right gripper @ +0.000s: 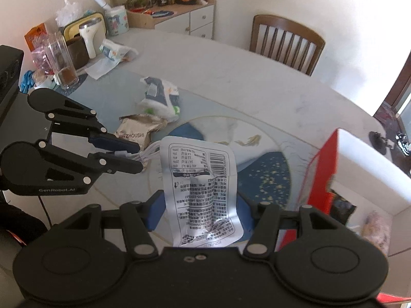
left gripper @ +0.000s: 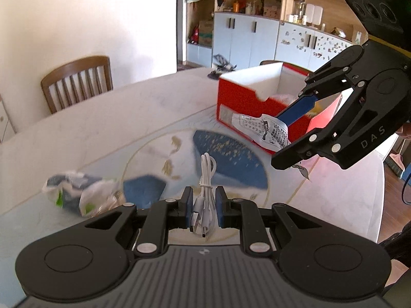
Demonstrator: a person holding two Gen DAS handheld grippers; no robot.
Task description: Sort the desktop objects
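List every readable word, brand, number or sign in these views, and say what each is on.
"DAS": side of the right gripper.
"GenRobot.AI": side of the left gripper.
"ZHOUSHI", its start hidden: brown snack packet.
White packet in the right gripper: barcode and dense print, too small to read.

Wooden chair [left gripper: 77, 82] behind the table, cupboards [left gripper: 246, 41] beyond, a drawer unit [right gripper: 190, 23].
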